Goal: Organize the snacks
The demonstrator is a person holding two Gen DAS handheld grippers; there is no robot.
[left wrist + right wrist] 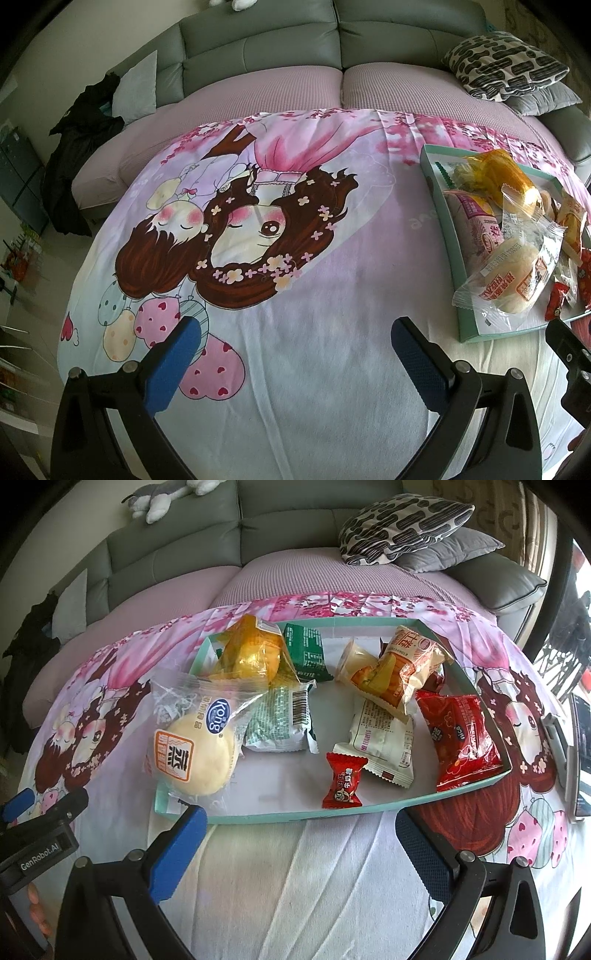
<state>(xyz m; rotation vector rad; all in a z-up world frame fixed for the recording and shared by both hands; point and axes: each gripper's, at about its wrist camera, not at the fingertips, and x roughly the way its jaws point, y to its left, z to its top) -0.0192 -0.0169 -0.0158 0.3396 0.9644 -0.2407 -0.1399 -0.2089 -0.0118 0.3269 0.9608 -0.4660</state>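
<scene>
A teal-rimmed tray (295, 814) holds several wrapped snacks: a bun in a clear bag (192, 751) over its left rim, a yellow pack (251, 653), a green pack (306, 651), a pale green pack (280, 720), an orange chip bag (402, 668), a white pack (380, 742), a red bag (461, 738) and a small red candy (341, 781). My right gripper (299, 849) is open and empty just in front of the tray. My left gripper (295, 354) is open and empty over the cartoon cloth, left of the tray (447, 236).
The cartoon-print cloth (277, 369) covers the table. A grey sofa (295, 40) with a pink cover stands behind it, with patterned cushions (402, 524) at the right. A device (576, 760) lies at the table's right edge. Black clothing (81, 147) hangs at the left.
</scene>
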